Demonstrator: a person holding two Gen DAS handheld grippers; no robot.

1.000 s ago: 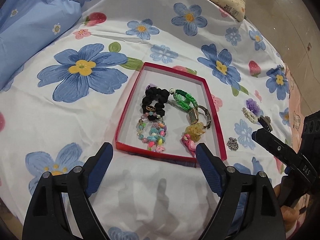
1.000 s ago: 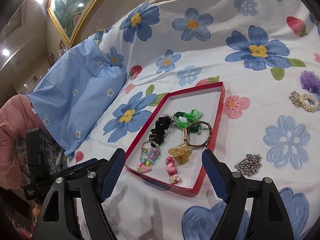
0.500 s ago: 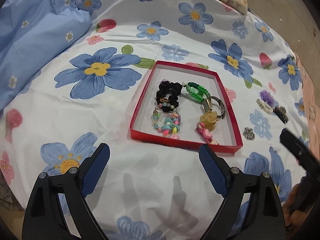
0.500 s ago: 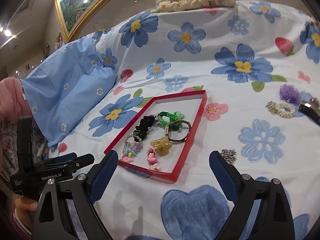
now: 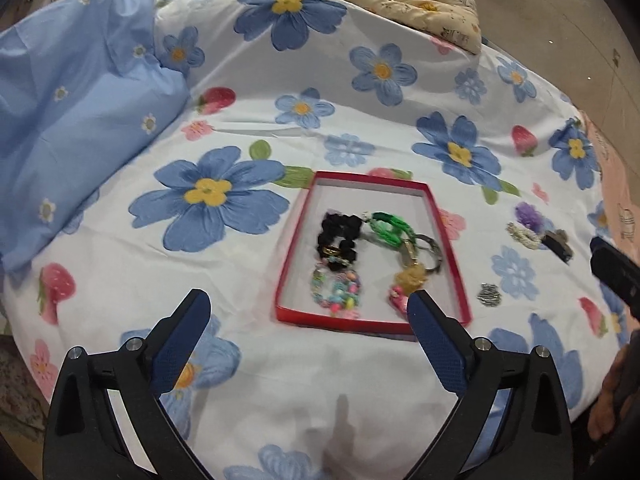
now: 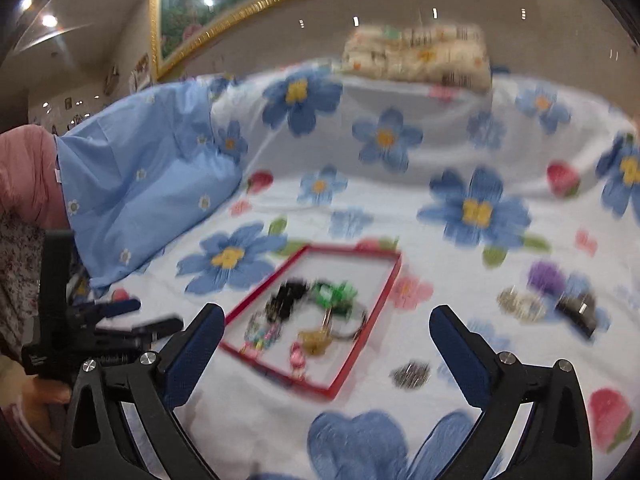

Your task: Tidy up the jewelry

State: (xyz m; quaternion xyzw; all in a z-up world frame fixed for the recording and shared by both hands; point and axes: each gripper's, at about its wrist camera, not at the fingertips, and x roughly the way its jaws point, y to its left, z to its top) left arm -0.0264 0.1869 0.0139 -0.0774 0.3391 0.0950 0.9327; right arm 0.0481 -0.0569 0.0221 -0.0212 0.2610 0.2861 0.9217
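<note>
Jewelry lies in a shallow red-rimmed rectangular cardboard tray (image 5: pixel 452 260) at the centre of the left wrist view: a pastel bead bracelet (image 5: pixel 336 290) and pink charm nearest, then an amber claw clip (image 5: pixel 410 276), a metal bangle (image 5: pixel 430 250), a black scrunchie (image 5: pixel 338 236) and a green braided band (image 5: pixel 386 226) farther in. Right of the tray sit a small silver sparkly piece (image 5: pixel 489 294), a pearl clip (image 5: pixel 524 236), a black hair clip (image 5: pixel 560 246) and a purple puff (image 5: pixel 528 214). All rest on a white bedspread with blue flowers (image 5: pixel 248 128); a light-blue pillow (image 5: pixel 76 120) fills the upper left, a cream patterned cushion (image 5: pixel 412 4) the top. Both the left gripper (image 5: pixel 306 320) and the right gripper (image 6: pixel 326 330) are opening wide, nothing between their jaws, above the bedspread short of the tray.
</note>
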